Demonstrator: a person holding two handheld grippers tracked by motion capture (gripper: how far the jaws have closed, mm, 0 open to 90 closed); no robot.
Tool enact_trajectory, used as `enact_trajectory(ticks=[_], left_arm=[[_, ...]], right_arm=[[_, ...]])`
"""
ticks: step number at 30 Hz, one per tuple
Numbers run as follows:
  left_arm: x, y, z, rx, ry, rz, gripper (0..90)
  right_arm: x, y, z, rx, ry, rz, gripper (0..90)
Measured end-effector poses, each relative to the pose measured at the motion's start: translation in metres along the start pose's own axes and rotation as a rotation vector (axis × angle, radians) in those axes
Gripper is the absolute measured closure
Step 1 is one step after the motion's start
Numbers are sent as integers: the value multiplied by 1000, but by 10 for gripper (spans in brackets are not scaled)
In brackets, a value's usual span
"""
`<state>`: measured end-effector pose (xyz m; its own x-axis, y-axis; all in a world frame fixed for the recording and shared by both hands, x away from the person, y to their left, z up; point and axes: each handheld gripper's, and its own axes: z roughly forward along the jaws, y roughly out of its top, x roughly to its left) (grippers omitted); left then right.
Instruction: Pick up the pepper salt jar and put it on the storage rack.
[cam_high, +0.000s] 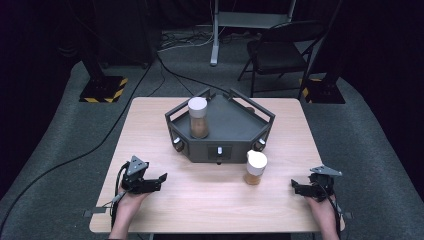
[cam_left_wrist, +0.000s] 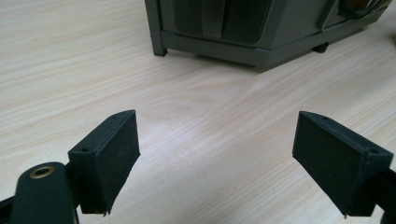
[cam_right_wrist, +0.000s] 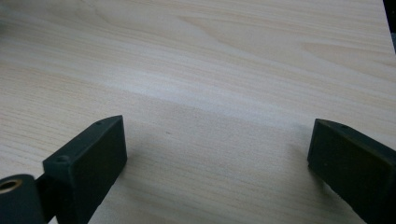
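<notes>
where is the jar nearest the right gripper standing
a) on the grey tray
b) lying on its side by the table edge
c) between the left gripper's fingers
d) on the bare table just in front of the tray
d: the white-lidded jar stands upright on the table, just in front of the grey tray.

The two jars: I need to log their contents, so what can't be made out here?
- Jar on the tray, high view: brown fill too small to identify.
- Jar on the table, high view: same; no label legible.
- Tray, left gripper view: top cut off by the frame edge.
</notes>
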<state>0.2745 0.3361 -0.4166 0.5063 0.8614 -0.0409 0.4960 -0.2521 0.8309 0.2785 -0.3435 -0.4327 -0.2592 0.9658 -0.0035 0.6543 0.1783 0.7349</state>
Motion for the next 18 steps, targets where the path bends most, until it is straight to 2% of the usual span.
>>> enact_trajectory(ticks=[12,18], left_arm=[[6,-7,10,54,10,-30,92],[6,-6,19,103,11,-24,85]], right_arm=[[0,0,0,0,0,0,36],[0,0,0,0,0,0,37]])
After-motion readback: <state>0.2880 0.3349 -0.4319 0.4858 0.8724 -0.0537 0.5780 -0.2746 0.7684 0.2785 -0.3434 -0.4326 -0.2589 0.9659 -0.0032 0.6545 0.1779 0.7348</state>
